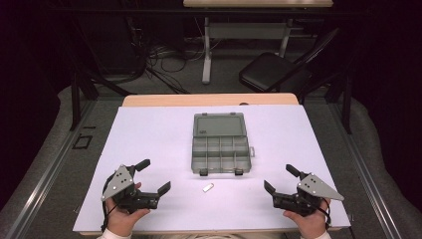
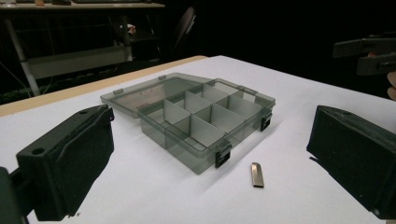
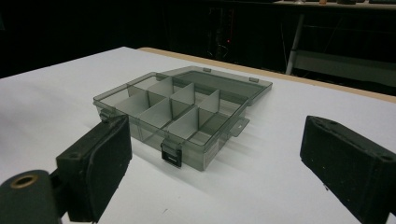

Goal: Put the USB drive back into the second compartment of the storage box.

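Spreading wide, both grippers' fingers (image 1: 153, 177) empty; organizer box (image 1: 220, 145) open; small metal piece (image 1: 208, 187) indistinct

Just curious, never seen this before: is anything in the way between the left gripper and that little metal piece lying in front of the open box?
Nothing visible. Bare white table separates the open left gripper from the metal piece; the compartment box sits beyond it.

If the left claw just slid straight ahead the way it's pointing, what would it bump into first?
Probably the open plastic box, at its near front corner. The small metal clip lies slightly right of that line, so the left claw might graze it first; depth is unclear.
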Demonstrator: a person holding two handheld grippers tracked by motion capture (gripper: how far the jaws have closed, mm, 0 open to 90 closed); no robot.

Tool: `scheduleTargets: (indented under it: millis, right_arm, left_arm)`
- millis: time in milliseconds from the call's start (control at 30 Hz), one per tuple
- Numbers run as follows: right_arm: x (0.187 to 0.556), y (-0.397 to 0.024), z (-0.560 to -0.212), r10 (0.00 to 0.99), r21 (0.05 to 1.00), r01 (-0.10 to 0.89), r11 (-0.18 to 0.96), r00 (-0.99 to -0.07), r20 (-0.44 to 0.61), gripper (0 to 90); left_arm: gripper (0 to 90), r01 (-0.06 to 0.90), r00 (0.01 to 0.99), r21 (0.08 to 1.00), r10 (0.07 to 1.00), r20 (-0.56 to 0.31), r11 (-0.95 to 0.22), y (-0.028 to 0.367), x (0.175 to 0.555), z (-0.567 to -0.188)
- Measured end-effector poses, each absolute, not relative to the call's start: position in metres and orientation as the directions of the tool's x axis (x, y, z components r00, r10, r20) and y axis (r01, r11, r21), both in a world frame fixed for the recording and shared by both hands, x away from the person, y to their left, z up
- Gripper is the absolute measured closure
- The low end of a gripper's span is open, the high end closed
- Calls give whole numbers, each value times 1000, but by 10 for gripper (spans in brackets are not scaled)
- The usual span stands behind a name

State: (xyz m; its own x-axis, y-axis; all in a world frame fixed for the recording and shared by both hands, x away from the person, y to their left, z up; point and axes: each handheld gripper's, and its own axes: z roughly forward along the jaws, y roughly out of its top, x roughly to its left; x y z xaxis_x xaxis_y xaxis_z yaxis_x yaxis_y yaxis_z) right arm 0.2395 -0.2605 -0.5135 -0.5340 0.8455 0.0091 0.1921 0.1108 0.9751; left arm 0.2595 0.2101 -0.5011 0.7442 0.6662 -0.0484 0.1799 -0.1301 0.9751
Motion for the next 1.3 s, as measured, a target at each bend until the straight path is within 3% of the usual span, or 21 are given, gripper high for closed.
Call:
scheduleTargets:
  millis: [933,1300]
  right_arm:
    - [245,-255,-516,848,970,208,123,-529,6,130]
    - [245,-256,-517,851,969,212,127,-525,3,141]
  left_arm:
    - [2,257,752,946,655,-67,-198,184,269,-494]
    - [2,301,763,934,636,-116,-192,166,282,-486]
